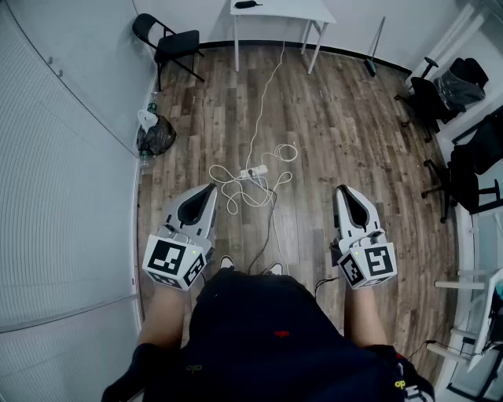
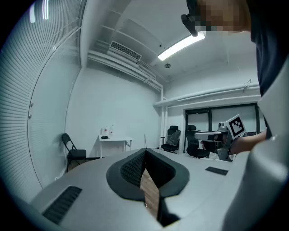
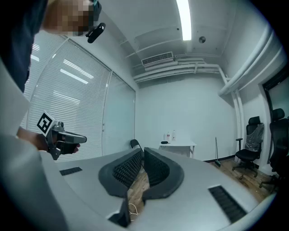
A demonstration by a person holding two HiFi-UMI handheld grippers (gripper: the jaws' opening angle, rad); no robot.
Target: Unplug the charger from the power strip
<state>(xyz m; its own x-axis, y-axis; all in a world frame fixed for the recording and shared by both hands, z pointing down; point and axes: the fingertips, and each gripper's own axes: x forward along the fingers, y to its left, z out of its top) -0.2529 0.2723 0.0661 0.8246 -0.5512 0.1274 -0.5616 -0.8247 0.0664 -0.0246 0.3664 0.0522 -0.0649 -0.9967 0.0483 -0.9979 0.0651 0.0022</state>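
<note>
The left gripper [image 2: 145, 151] has its ribbed black pads brought together at the tips, with nothing caught between them. Only a sliver of wooden floor [image 1: 354, 133] shows through the hollow below the tips. The right gripper [image 3: 142, 151] is the same, its pads meeting at the tips and empty, and a bit of white cable [image 1: 244, 192] is visible on the floor through its gap.

Both grippers are held out roughly level in front of the person, one on each side of the body and well apart from each other. Each one's marker cube sits nearest the person.

The power strip [image 1: 253, 171] lies on the floor ahead of the person's shoes [image 1: 226, 263]. In the head view it sits between the two grippers but farther out, well apart from both. The white cable lies in loose loops around and just beside it. There is a pale lump at the strip's right end, but it is too small to tell whether that is the charger.

A thin cord runs from the strip across the boards to a white table [image 1: 279, 12] at the far wall. A black folding chair [image 1: 169, 43] stands left of the table, and a black bag [image 1: 156, 137] slumps against the left wall. A broom [image 1: 372, 51] leans right of the table, with office chairs [image 1: 440, 86] beyond it.
</note>
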